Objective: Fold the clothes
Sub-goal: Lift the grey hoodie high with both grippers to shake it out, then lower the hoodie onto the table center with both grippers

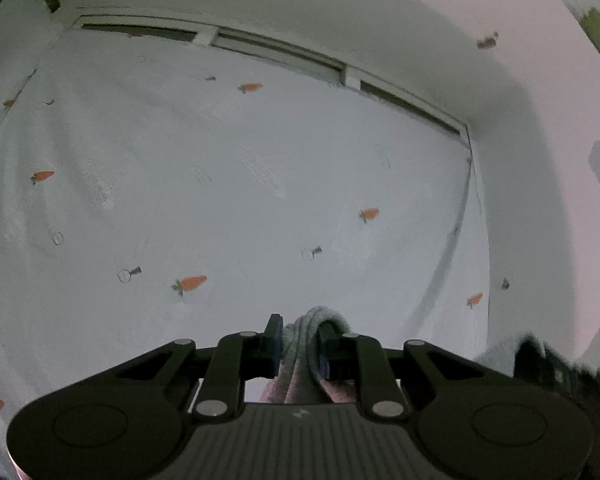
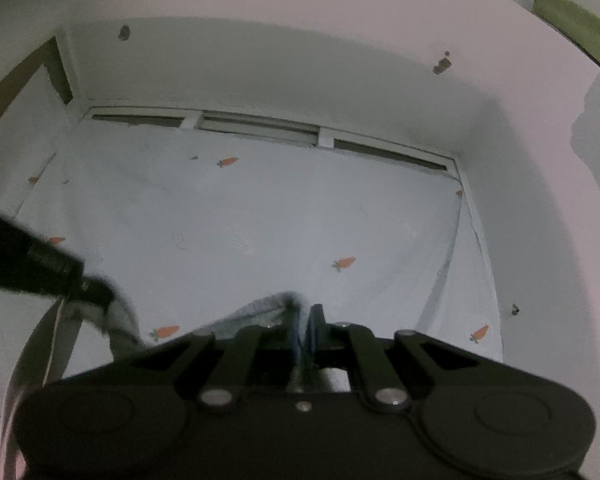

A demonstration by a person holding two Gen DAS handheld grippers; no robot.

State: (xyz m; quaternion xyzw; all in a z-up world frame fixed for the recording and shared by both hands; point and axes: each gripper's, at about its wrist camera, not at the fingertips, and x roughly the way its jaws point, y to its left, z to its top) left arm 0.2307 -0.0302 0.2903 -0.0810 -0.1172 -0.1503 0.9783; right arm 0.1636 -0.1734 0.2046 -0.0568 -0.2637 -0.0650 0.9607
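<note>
Grey garment (image 1: 320, 320) pinched in both tools, left tool (image 1: 300, 344) and right tool (image 2: 304, 320), stretched sideways between them above carrot-print bedsheet (image 1: 260, 200).

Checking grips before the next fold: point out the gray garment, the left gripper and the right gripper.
gray garment (image 1: 320, 320): left wrist view, bunched fold between the fingers.
left gripper (image 1: 300, 344): left wrist view, midway between fingertips.
right gripper (image 2: 306, 324): right wrist view, midway between fingertips, closed on cloth.
</note>
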